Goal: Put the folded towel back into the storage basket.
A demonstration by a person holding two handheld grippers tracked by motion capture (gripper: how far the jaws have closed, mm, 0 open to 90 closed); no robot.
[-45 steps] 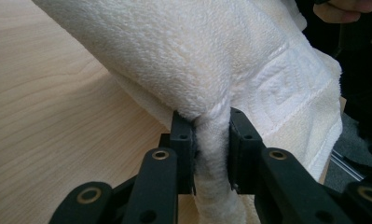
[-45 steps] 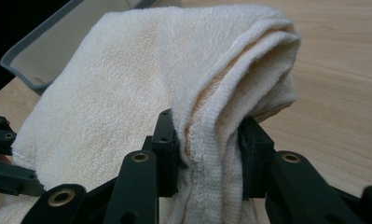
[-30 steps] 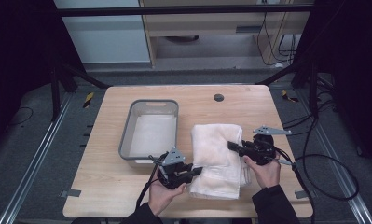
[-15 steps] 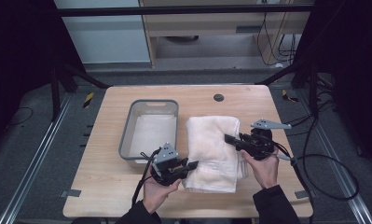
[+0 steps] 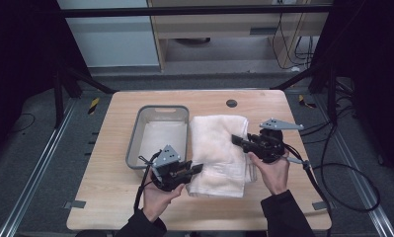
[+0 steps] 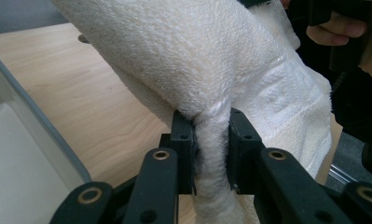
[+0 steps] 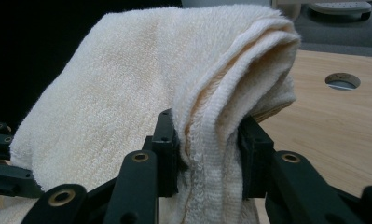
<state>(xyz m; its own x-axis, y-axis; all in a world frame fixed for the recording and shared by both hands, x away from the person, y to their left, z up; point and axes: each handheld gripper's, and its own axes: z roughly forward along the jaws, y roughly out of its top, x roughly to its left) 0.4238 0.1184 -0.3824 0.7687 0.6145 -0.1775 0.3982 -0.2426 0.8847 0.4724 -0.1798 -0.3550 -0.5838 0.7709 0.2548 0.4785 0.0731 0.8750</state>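
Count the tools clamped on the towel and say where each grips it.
2. The left tool pinches the towel at its near left edge; the right tool pinches its right edge, farther back.

Towel [image 5: 219,150] is showing cream-white terry, with a woven band pattern in the same colour near its edge. Left gripper [image 5: 197,168] and right gripper [image 5: 237,140] are both showing black jaws with brass-coloured rivets, each carrying 1 grey plate on top. Tray [image 5: 135,144] is reading grey with a pale whitish floor. Table [image 5: 110,197] is showing light wood grain, with 1 dark round hole [image 5: 231,103].
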